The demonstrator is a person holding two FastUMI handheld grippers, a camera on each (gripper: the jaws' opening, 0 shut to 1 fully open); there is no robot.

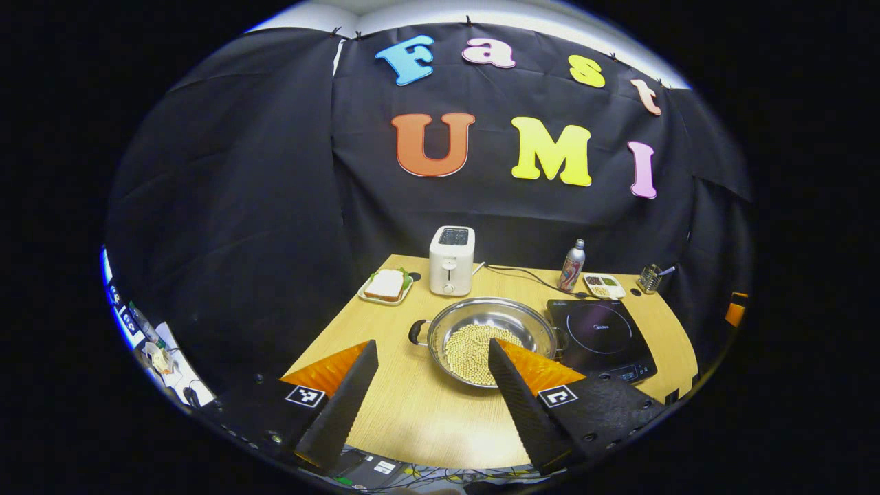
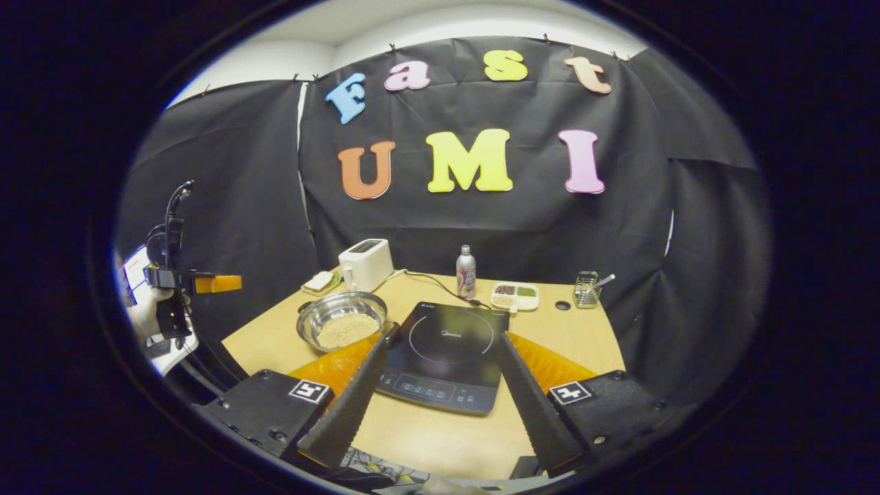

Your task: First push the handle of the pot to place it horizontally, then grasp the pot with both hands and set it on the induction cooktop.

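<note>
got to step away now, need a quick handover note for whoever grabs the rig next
Left hand-held gripper: open, holding nothing, above the near table edge, facing the pot.
Right hand-held gripper: open, holding nothing, facing the induction cooktop.
Pot: on the wooden table, holding small pale beads, close beside the induction cooktop, not on it.
Pot handle: sticks out on the side away from the cooktop.
Done: nothing visible yet.
Left: push the handle horizontal, grasp the pot with both grippers, set it on the cooktop.

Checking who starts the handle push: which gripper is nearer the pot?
Likely left. The left gripper hangs open just before the pot; the right gripper faces the cooktop, pot off to its left.
</note>
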